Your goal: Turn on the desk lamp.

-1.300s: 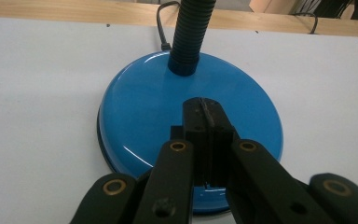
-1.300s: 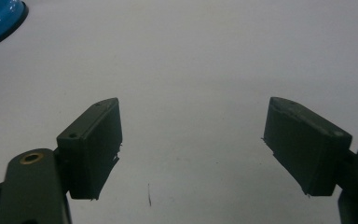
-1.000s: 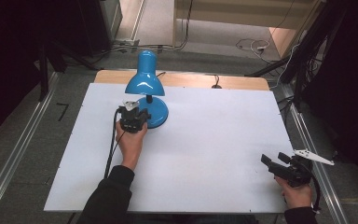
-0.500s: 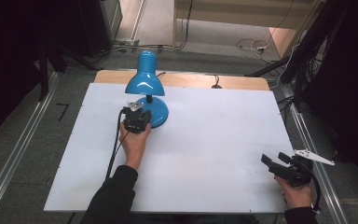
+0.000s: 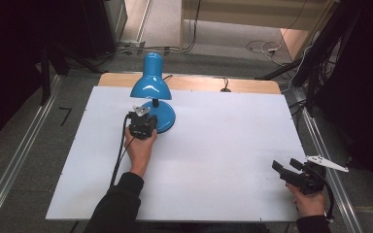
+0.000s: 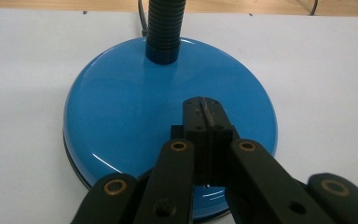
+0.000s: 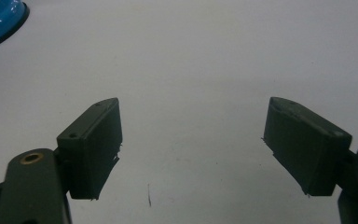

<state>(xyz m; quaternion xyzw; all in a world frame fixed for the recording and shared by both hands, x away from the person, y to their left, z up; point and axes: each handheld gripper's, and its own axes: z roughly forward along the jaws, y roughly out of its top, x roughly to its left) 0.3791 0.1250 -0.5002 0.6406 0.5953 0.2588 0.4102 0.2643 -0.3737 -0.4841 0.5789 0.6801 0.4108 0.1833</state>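
Left Tongs Pressed Shut Over the Lamp Base

The blue desk lamp [image 5: 151, 92] stands upright near the far left corner of the white tabletop [image 5: 223, 145]; its round base [image 6: 168, 121] rests flat on the surface, with the ribbed black neck [image 6: 164, 28] rising from the far side of the base and the cord leading off toward the far edge.

The left tongs [image 6: 204, 114] are clenched, jaws pressed together with nothing between them; the closed tip lies over the near right part of the base, and appears to touch or press the glossy top, though contact cannot be confirmed; a switch under the tip cannot be made out.

The right tongs [image 7: 191, 144] are released, jaws spread wide over bare tabletop near the near right corner, well apart from the lamp; they grasp nothing.

Judged progress: the approach to the base is complete; the shade shows no visible glow, so the press on the base is likely unfinished; what is left is the press itself and the withdrawal of the left tongs.
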